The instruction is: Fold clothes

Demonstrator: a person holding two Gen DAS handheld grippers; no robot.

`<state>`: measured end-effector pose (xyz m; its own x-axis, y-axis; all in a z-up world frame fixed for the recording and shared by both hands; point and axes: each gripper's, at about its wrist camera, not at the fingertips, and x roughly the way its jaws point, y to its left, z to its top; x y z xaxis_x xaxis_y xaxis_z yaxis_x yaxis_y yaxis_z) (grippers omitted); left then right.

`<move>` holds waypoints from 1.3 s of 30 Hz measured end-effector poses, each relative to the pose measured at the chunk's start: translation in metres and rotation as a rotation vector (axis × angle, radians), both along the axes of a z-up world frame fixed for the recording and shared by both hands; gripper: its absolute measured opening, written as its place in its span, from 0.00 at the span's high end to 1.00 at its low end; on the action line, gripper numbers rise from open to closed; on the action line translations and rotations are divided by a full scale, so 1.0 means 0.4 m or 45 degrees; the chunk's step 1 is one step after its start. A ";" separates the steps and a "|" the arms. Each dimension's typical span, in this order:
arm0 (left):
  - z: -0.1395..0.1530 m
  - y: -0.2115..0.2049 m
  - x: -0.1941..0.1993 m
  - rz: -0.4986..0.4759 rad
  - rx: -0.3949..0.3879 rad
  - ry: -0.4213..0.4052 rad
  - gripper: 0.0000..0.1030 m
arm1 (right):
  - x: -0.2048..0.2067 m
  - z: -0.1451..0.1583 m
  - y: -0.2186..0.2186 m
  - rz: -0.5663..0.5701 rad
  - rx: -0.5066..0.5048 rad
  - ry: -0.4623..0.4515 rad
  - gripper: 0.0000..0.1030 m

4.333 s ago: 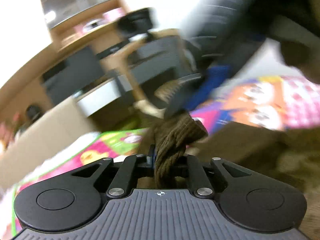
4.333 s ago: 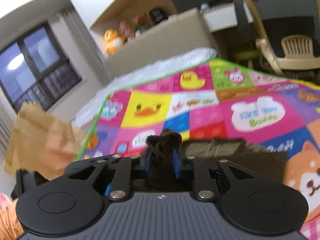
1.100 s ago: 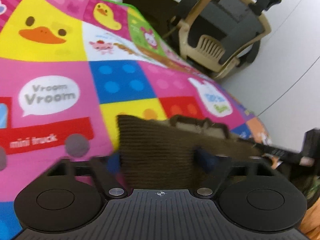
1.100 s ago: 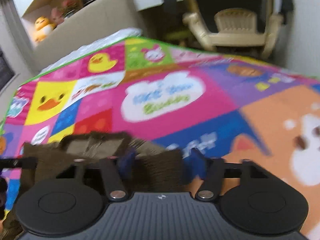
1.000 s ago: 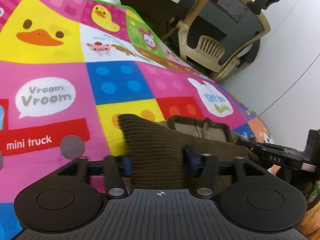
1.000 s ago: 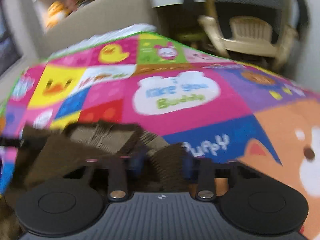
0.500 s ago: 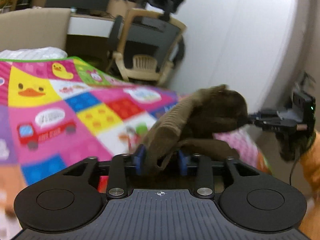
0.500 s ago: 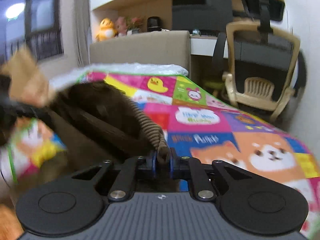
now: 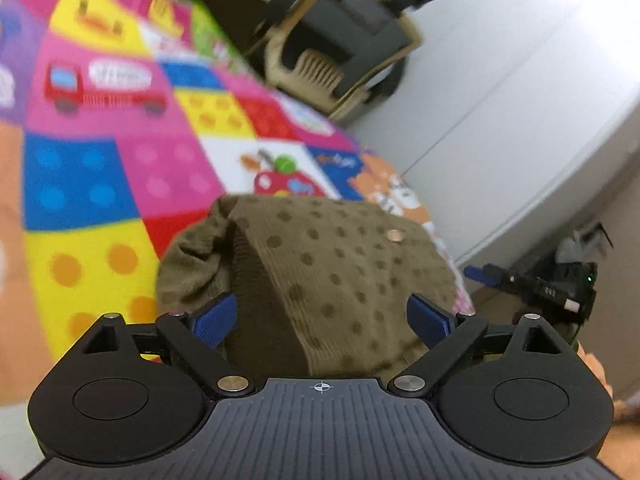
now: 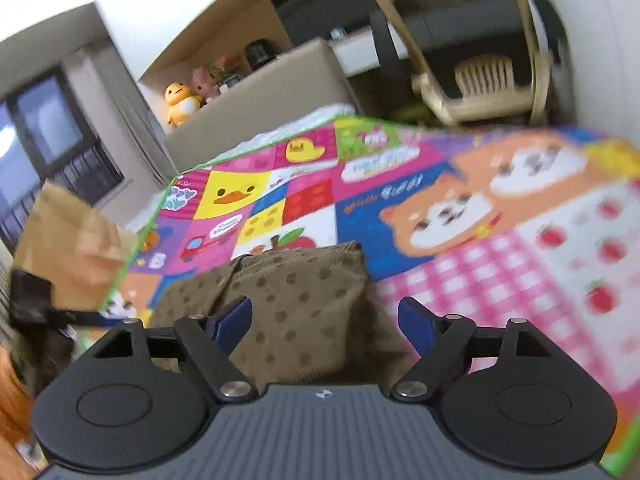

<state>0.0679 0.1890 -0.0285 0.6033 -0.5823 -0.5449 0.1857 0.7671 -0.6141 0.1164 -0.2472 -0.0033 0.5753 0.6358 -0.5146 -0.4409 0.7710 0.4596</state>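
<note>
Left wrist: left gripper (image 9: 322, 316) spread over folded garment (image 9: 340, 264).

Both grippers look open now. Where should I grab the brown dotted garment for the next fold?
Probably pinch the brown dotted garment at its far left corner, coming in low from the left with the left gripper: there the folded edge rises off the play mat, giving the jaws something to close on.

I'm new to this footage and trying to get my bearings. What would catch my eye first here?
Probably the bright cartoon play mat, with its ducks, dogs and toy trucks, which fills most of both views. On it lies a folded brown dotted sweater, right in front of the left gripper and the right gripper, both open with blue fingers spread and nothing held. Behind the mat's far edge stands a beige and grey chair.
</note>
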 end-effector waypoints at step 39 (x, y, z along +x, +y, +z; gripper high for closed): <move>0.167 0.055 0.150 0.128 0.015 -0.247 0.81 | 0.089 0.159 0.260 0.082 -0.026 -0.202 0.87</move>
<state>0.1279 0.2109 0.0384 0.7521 -0.5084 -0.4194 0.2219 0.7946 -0.5651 0.1520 -0.1432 0.0601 0.6087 0.6644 -0.4336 -0.5555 0.7471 0.3649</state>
